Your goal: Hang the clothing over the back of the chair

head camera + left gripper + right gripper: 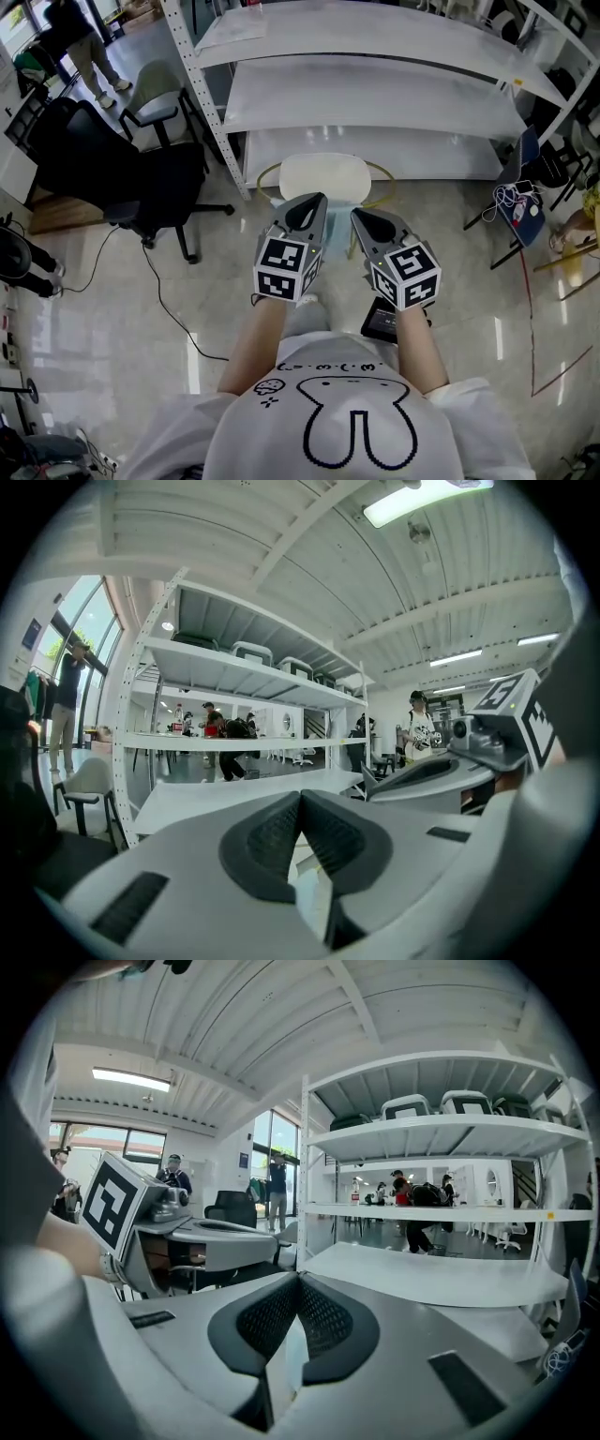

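A glossy pale floor (pixel 122 309) fills the room. At the far left stands a black swivel office chair (pixel 112 173). Behind the centre runs a white perforated-metal shelf rack (pixel 375 89). Its top shelf carries rounded grey-and-white cases (pixel 405 1106), whose contents cannot be seen. At the rack's foot sits a white-padded chair with a thin gold frame (pixel 323 175), and a blue folding chair (pixel 521 202) stands at the far right. The thin pale-blue clothing (pixel 337 234) hangs between the two tools, on the near side of the white-padded chair. The left tongs (pixel 300 799) and the right tongs (pixel 298 1279) are each pinched closed on its fabric.
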Demonstrator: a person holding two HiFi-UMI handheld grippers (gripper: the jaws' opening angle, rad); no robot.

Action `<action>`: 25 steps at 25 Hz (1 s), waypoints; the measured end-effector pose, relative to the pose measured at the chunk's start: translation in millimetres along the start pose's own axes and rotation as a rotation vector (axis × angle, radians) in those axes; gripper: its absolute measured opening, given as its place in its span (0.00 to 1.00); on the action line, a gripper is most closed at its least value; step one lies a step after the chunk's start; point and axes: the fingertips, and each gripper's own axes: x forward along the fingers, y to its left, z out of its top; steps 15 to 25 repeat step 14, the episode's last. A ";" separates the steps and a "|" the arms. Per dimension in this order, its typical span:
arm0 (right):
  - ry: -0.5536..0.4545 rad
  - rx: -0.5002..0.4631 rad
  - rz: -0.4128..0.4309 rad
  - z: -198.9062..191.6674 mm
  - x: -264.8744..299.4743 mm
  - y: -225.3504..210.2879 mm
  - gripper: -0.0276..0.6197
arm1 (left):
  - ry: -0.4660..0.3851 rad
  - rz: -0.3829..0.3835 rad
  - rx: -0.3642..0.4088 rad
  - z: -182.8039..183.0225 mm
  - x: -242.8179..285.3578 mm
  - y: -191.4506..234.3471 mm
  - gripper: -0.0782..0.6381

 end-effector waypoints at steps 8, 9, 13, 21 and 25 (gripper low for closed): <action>-0.048 -0.027 0.001 20.2 -16.2 8.5 0.03 | -0.010 -0.024 0.054 6.8 -10.7 -14.1 0.14; -0.051 -0.030 0.003 21.3 -17.9 9.7 0.03 | -0.014 -0.025 0.057 8.5 -12.1 -15.5 0.14; -0.059 -0.035 0.011 24.8 -23.7 15.0 0.03 | -0.028 -0.028 0.066 14.6 -17.4 -22.0 0.14; -0.060 -0.036 0.013 25.6 -25.2 16.4 0.03 | -0.031 -0.029 0.069 16.0 -18.9 -23.8 0.14; -0.060 -0.036 0.013 25.6 -25.2 16.4 0.03 | -0.031 -0.029 0.069 16.0 -18.9 -23.8 0.14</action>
